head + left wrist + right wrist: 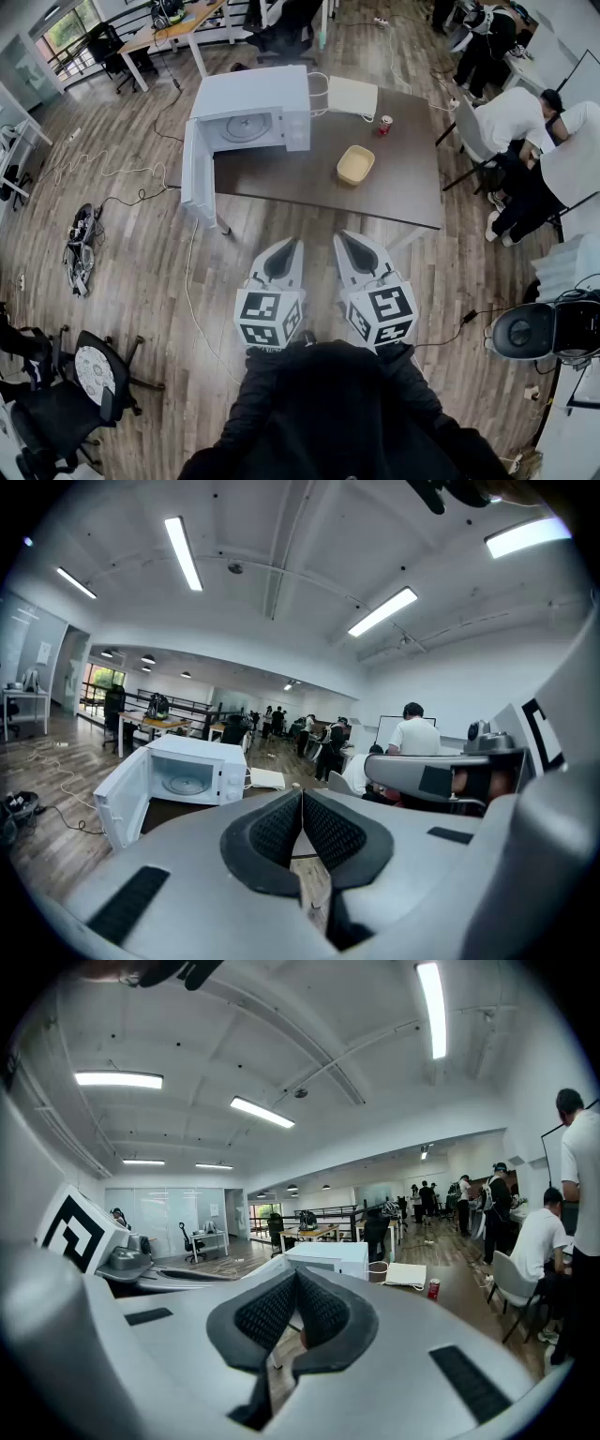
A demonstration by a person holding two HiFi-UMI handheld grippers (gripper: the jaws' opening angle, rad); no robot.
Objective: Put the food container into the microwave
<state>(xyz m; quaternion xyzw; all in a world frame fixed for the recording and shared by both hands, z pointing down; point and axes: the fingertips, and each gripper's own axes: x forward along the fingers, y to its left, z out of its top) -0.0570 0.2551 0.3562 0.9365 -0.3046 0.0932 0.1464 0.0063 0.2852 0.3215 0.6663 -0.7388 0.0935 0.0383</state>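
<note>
Sitting on the dark bench (281,180), the yellow food container (355,165) lies to the right of the white microwave (251,114) and apart from it; it seems open-topped, though it is small in the head view. The microwave's door (197,173) hangs wide open at the bench's left edge. A red can (383,125) stands behind the container. The left gripper (287,247) and right gripper (347,240) hover short of the bench, each with jaws pressed together, empty.
</note>
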